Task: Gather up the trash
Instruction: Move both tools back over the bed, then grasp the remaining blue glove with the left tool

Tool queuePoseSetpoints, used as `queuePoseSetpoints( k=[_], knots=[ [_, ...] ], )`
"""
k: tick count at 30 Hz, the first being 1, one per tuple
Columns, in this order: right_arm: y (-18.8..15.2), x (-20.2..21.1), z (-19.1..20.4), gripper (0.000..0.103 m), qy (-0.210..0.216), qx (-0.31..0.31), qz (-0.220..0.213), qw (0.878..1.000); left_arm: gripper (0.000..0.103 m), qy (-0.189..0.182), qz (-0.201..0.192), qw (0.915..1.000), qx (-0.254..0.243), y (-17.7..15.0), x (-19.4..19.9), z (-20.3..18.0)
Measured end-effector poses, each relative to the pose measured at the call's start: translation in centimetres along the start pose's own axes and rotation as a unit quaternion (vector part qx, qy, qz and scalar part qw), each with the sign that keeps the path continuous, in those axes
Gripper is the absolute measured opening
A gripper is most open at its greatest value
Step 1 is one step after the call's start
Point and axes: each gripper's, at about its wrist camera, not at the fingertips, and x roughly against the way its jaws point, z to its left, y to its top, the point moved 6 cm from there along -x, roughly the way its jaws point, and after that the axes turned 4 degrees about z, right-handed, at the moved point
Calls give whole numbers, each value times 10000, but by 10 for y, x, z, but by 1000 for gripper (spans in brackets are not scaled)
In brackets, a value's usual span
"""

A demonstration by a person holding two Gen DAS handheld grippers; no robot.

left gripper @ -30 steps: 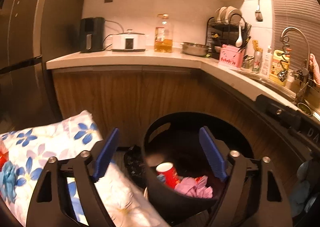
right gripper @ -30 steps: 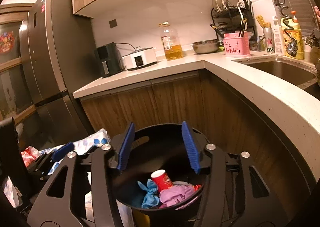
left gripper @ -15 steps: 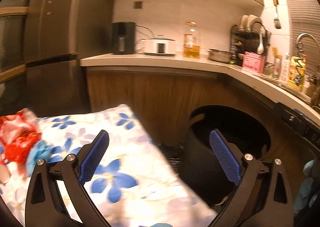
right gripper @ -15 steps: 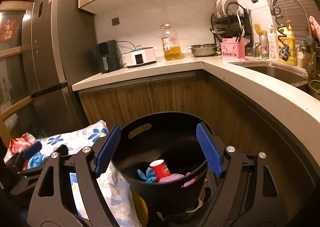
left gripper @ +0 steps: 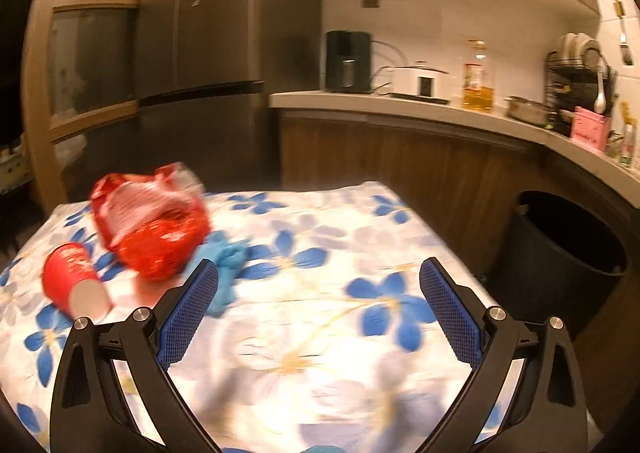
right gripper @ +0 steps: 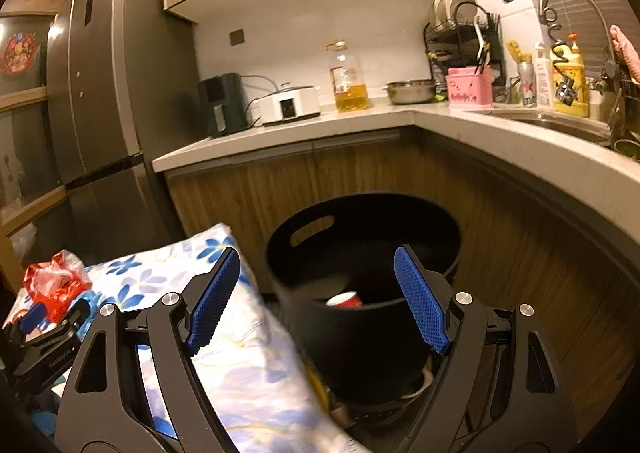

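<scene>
Hovering over the floral tablecloth [left gripper: 320, 333], the left gripper [left gripper: 318, 293] gapes wide and empty — a red paper cup [left gripper: 74, 281] on its side, a red snack bag [left gripper: 152, 229] and a blue glove [left gripper: 224, 265] lie ahead-left. The right gripper [right gripper: 316, 289], also released and empty, faces the black bin [right gripper: 360, 317] — another red cup [right gripper: 346, 299] inside.

Home kitchen: tall steel fridge [right gripper: 100, 93] at left of frame, L-shaped counter [right gripper: 304, 125] w/ wood cabinets [right gripper: 320, 181] below, cooker [right gripper: 288, 103] & oil bottle [right gripper: 350, 79] mid-frame, dish rack [right gripper: 460, 33], sink tap [right gripper: 568, 1] upper right, black bin [right gripper: 360, 253] on floor.
</scene>
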Motion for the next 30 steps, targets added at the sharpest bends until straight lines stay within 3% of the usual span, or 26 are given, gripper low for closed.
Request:
queuePoseSetpoints(
  k=[10, 15, 19, 24, 27, 29, 30],
  knots=[
    [-20, -6, 69, 79, 530, 238, 166, 9982, 96, 706, 117, 9973, 142, -2, -34, 63],
    [-23, -10, 94, 79, 702, 289, 180, 9969, 96, 680, 344, 9967, 268, -2, -53, 76],
    [-25, -16, 109, 79, 802, 283, 253, 9961, 90, 582, 535, 9967, 200, -5, -68, 74],
    [-30, -20, 119, 79, 828, 351, 333, 9954, 70, 514, 981, 9935, 249, -15, -86, 75],
    [-31, -21, 122, 79, 845, 355, 363, 9951, 53, 470, 1302, 9898, 348, -24, -97, 79],
    [-32, -20, 124, 79, 849, 365, 371, 9950, 24, 410, 1414, 9882, 423, -27, -101, 82],
    [-32, -20, 124, 79, 847, 370, 374, 9950, 22, 391, 1461, 9874, 467, -29, -102, 83]
  ],
)
